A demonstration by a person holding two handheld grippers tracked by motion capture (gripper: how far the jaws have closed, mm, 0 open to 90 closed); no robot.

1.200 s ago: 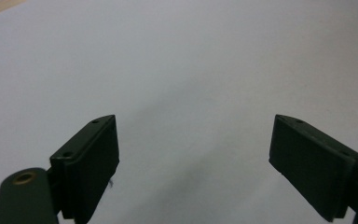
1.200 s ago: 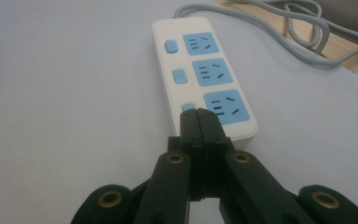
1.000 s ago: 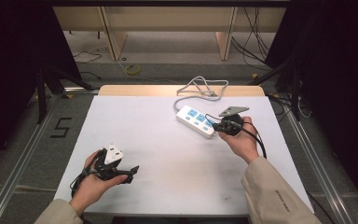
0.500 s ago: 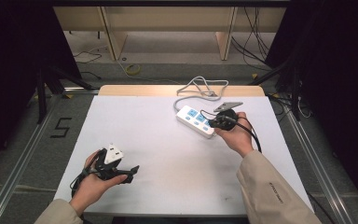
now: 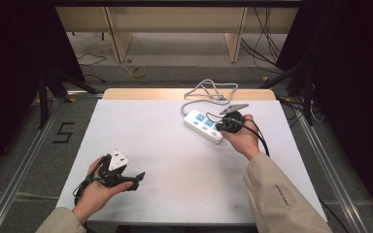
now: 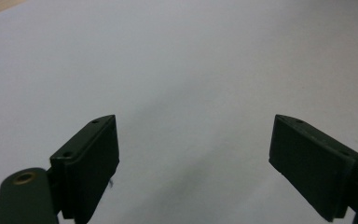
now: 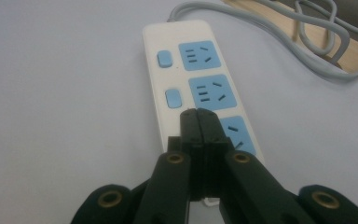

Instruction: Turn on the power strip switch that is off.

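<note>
Meanwhile the right tongs (image 7: 198,122), jaws pressed together and holding nothing, had slid up-left over the power strip (image 5: 203,124), probably toward a switch (image 7: 173,99). The left tongs (image 6: 193,163) waited wide and empty over the table (image 5: 175,160).

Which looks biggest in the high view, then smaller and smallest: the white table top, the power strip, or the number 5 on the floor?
1. White table top, by far the biggest.
2. Power strip.
3. Number 5.

The strip and the 5 look nearly alike, so that order is unsure.

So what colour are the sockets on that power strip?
Light blue, set in a white power strip; the right gripper view shows them best.
</note>
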